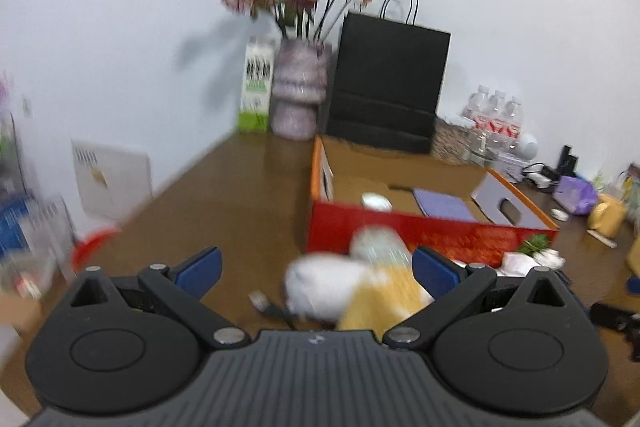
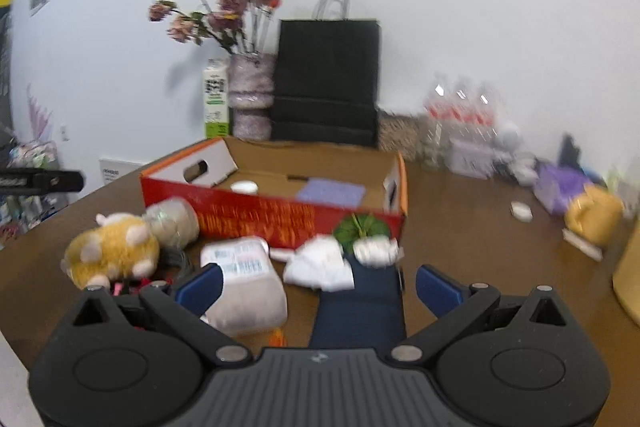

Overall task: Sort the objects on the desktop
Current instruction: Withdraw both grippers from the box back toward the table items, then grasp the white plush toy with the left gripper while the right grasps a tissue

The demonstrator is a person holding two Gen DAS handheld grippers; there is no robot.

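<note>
A red cardboard box [image 1: 420,233] with orange flaps stands open on the brown desk; it also shows in the right wrist view [image 2: 280,221]. Inside lie a white round object [image 1: 376,202] and a purple pad [image 1: 444,206]. A yellow and white plush toy [image 1: 360,295] lies just in front of my left gripper [image 1: 316,269], which is open and empty. In the right wrist view the plush [image 2: 114,251] lies left, beside a clear bottle [image 2: 172,221]. My right gripper [image 2: 318,287] is open above a dark blue flat object [image 2: 360,307], beside a pale parcel [image 2: 248,287] and white crumpled paper [image 2: 320,265].
A vase of pink flowers [image 1: 298,91], a green and white carton [image 1: 256,87] and a black paper bag [image 1: 388,87] stand at the back wall. Water bottles [image 1: 496,115], a purple bag [image 1: 576,193] and a yellow toy [image 1: 606,215] sit at the right. A green leaf [image 2: 360,229] lies by the box.
</note>
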